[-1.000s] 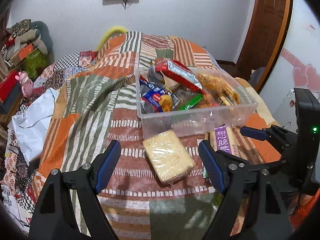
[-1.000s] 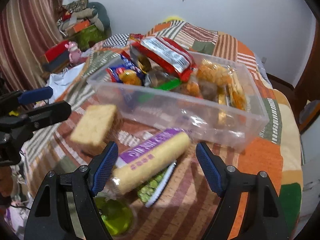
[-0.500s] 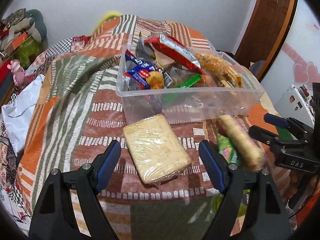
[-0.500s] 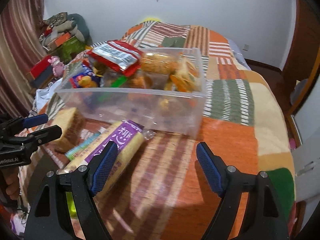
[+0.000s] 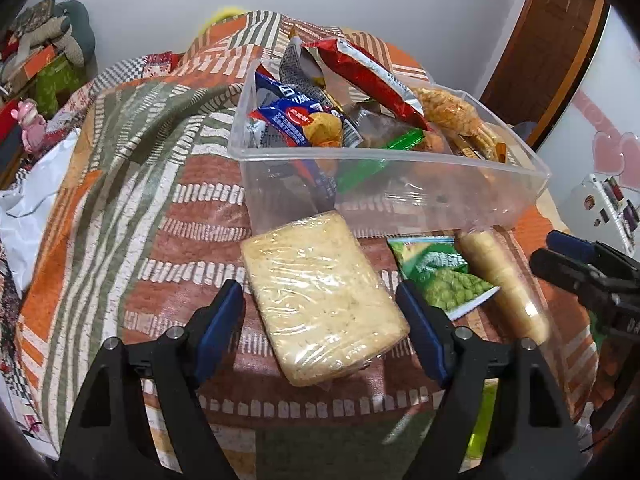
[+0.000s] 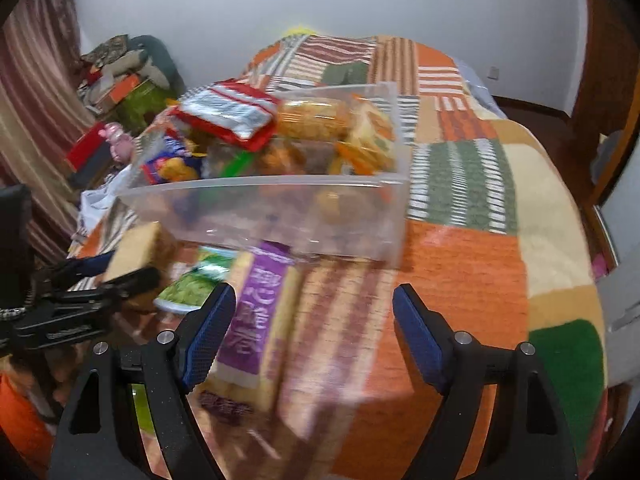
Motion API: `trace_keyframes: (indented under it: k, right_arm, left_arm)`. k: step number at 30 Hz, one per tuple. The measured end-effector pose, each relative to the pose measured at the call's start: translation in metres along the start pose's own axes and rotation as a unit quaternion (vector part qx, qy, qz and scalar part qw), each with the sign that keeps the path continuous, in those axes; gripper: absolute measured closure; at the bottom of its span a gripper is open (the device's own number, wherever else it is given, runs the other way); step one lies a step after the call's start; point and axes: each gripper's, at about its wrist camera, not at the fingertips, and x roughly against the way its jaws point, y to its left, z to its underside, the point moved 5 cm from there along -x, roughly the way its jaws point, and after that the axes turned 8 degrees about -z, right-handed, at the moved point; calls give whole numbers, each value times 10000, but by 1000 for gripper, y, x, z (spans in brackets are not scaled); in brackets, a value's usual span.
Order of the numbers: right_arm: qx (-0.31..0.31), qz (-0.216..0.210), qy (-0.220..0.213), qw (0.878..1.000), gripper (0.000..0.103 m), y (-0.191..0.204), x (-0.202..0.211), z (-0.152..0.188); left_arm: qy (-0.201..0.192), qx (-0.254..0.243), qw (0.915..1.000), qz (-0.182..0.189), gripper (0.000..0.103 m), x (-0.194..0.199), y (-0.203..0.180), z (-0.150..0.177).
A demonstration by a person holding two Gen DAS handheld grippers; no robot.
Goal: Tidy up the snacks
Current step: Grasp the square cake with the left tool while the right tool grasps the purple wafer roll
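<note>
Both claws are hanging released over the bed. The left claw (image 5: 320,320) is now straddling the plastic-wrapped cracker block (image 5: 322,300), having closed in on it over the last second, so a grasp looks imminent. The right claw (image 6: 312,336) has been swinging rightward, and the purple-labelled biscuit roll (image 6: 256,320) is now sitting by its left finger (image 6: 208,332) rather than centred; this view is blurring with motion.

Three snacks are still lying loose on the patchwork bedspread (image 5: 132,200), just in front of the clear plastic bin (image 5: 400,200): the cracker block, the green pea packet (image 5: 444,276) and the biscuit roll, which is partly overlapping the packet. The bin is already heaped with crinkly foil packs, a red wrapper (image 5: 368,76) sticking up highest.

The block looks rigid, flat and slick under film; the roll is a smooth cylinder; the pea packet is thin and floppy.
</note>
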Motion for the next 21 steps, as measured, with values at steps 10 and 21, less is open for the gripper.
trace_keyframes:
  k: [10,21]
  right_arm:
    - [215,-68,343,9992,27,12,-23,14]
    - [313,30,490,9983,48,5,-26,16]
  left_arm:
    - [94,85,9999,44,44,3,20,12]
    - [14,92,9999,-111,44,-3,16,-3]
